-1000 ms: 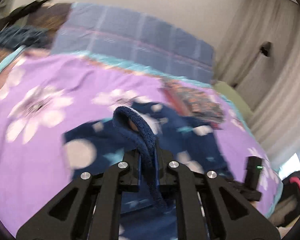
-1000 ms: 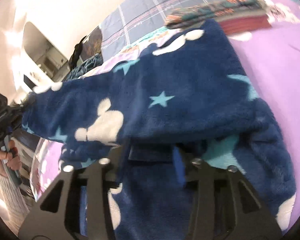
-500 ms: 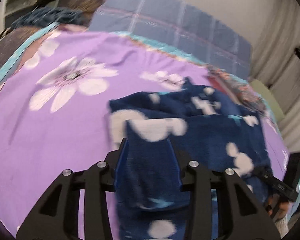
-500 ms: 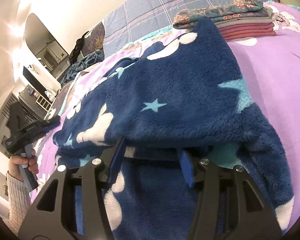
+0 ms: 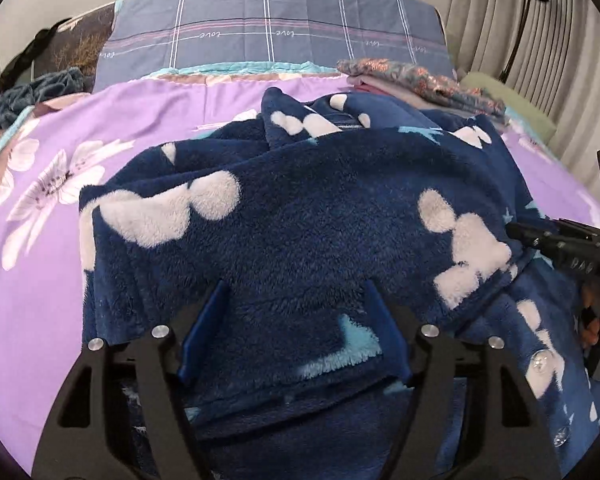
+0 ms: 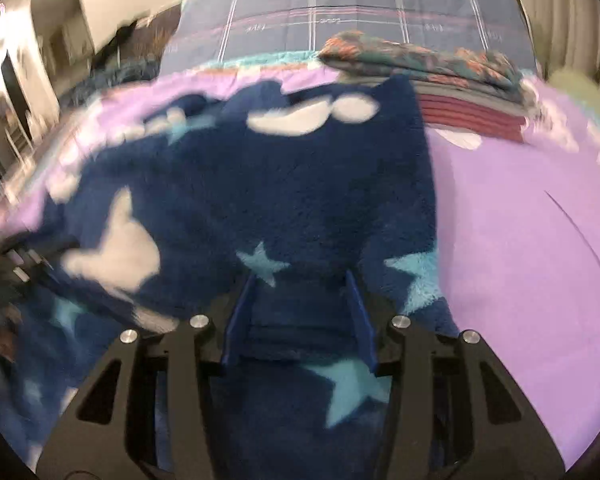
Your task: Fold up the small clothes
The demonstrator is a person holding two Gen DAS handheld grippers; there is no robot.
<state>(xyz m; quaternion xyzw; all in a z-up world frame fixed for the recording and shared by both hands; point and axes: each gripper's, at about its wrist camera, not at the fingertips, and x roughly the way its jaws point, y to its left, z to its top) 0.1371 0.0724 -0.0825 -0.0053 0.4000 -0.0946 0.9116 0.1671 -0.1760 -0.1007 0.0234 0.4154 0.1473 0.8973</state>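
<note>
I have the navy fleece garment (image 5: 300, 208) lying across the purple flowered bedspread (image 5: 60, 240), doubled over on itself so that a folded edge runs low in my left view. My left gripper (image 5: 296, 332) has just been opening; its fingers (image 5: 204, 320) stand spread with the fleece between them, and I judge the cloth is let go there so the fold can settle. The right gripper (image 6: 298, 316) has its fingers (image 6: 240, 316) about a layered band of fleece near the right-hand edge; I read that as a hold keeping that side from sliding, though blur makes it uncertain. A stack of folded clothes (image 6: 440, 80) sits touching the garment's far corner, so there is little room that way. To the right the bedspread lies bare, and there is open room on the left too.
</note>
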